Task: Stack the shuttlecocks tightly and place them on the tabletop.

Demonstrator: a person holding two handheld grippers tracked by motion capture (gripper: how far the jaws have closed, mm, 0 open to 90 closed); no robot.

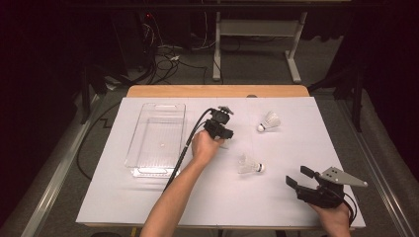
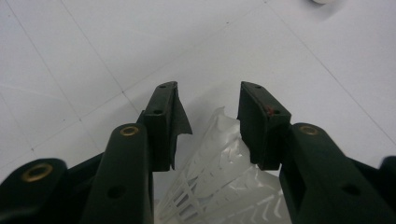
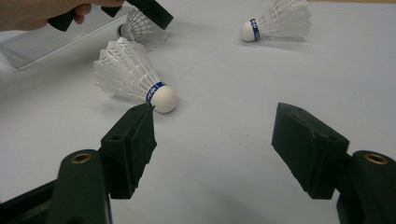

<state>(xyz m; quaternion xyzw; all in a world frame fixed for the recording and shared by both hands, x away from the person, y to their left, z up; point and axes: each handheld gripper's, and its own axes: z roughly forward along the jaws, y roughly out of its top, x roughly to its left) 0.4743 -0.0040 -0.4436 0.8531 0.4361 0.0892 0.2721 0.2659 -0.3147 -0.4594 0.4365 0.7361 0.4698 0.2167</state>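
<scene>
White shuttlecock (image 2: 219,186) lies between half-open left gripper (image 2: 208,107); right gripper (image 3: 215,135) wide open, empty; clear tray (image 1: 155,138) nearby.

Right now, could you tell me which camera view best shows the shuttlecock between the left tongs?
The left gripper view: the shuttlecock lies close between the left tongs, its feather skirt filling the gap. The right gripper view shows it small and partly covered; in the high view the hand hides most of it.
</scene>
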